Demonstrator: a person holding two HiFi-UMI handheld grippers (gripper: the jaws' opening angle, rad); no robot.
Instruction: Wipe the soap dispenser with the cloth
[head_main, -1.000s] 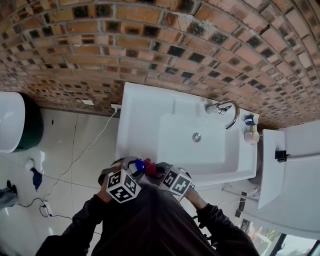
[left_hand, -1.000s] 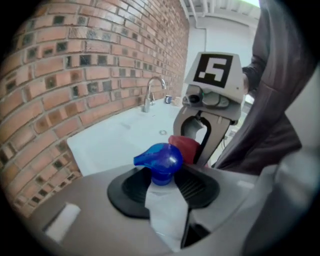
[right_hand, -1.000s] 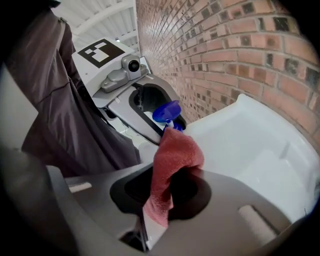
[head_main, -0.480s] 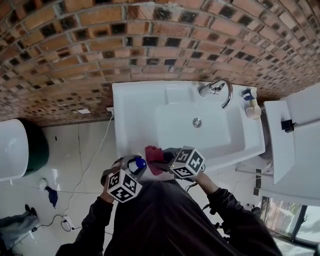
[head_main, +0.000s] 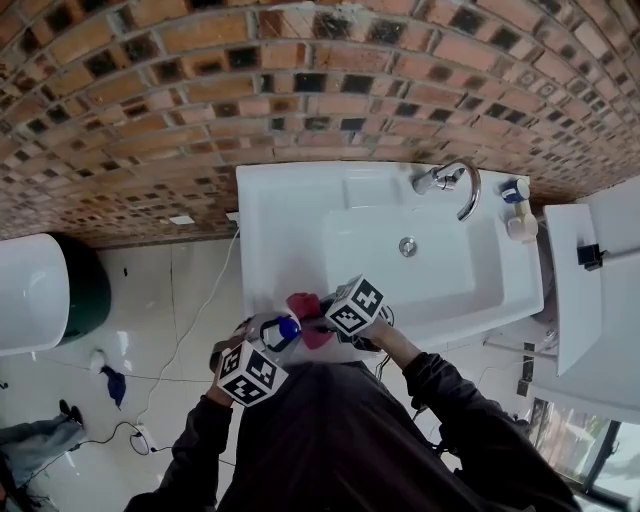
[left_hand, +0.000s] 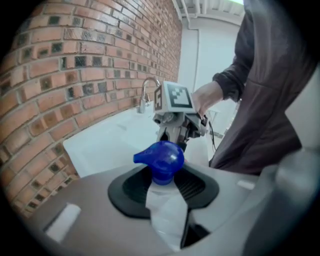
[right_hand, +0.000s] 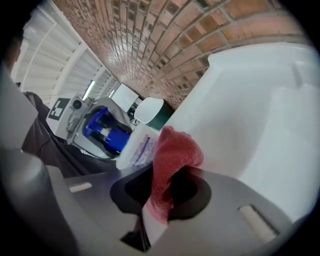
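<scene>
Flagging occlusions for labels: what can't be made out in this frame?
Body of the soap dispenser: left gripper view, mostly hidden inside the left gripper; only the blue pump clear.
Its label print: right gripper view, blurred.
Whether the red cloth touches it: right gripper view, they overlap; head view, too small.
By the tap, small items: head view, too small.

White sink (head_main: 280, 230): faucet (head_main: 437, 181), small bottle (head_main: 521, 226) on rim.

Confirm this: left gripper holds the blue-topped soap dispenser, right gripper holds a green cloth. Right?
Not quite. The cloth in the right gripper is red, not green; the right gripper view shows it. The left gripper does hold the blue-topped soap dispenser.
</scene>
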